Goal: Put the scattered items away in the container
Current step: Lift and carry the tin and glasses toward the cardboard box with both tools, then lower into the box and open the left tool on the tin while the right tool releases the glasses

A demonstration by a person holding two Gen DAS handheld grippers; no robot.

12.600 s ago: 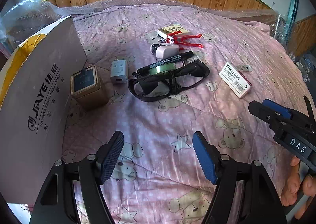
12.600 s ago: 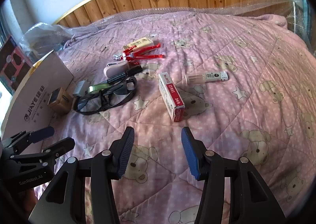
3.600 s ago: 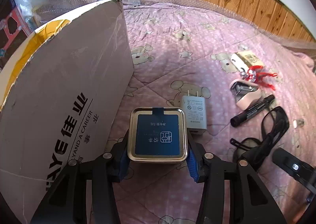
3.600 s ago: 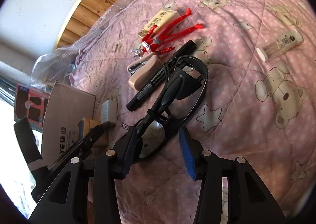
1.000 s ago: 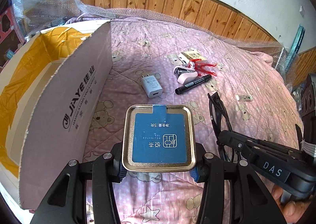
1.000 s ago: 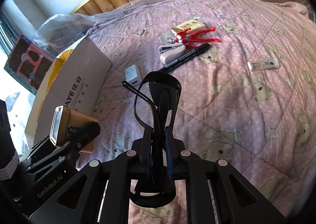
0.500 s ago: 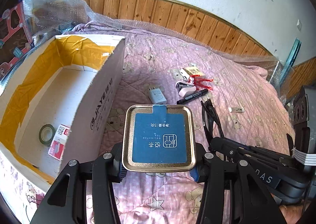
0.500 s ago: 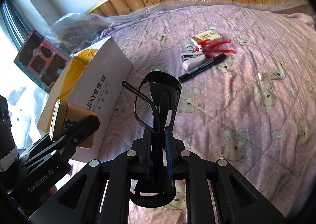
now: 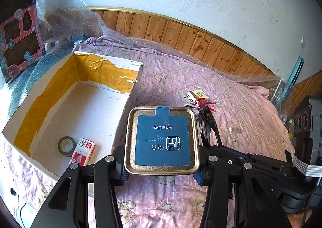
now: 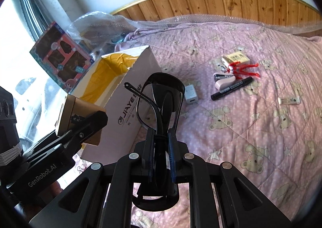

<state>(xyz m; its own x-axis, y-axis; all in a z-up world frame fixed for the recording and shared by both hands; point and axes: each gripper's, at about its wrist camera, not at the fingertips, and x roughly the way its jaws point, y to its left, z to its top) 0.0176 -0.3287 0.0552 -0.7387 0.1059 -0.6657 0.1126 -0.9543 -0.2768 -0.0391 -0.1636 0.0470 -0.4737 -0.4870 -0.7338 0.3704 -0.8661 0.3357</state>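
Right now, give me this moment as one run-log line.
left gripper: shut on tea tin | right gripper: shut on black glasses | cardboard box: holds tape roll, staples box | next: drop both in

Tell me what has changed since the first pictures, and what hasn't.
The left gripper has taken the tea tin off the quilt, the right gripper the black glasses; both are raised near the cardboard box. The tape roll and red staple box now lie inside. The charger, marker and stapler stayed on the quilt.

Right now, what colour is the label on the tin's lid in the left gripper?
Dark blue with pale print, set in the tin's gold rim; clearest in the left wrist view.
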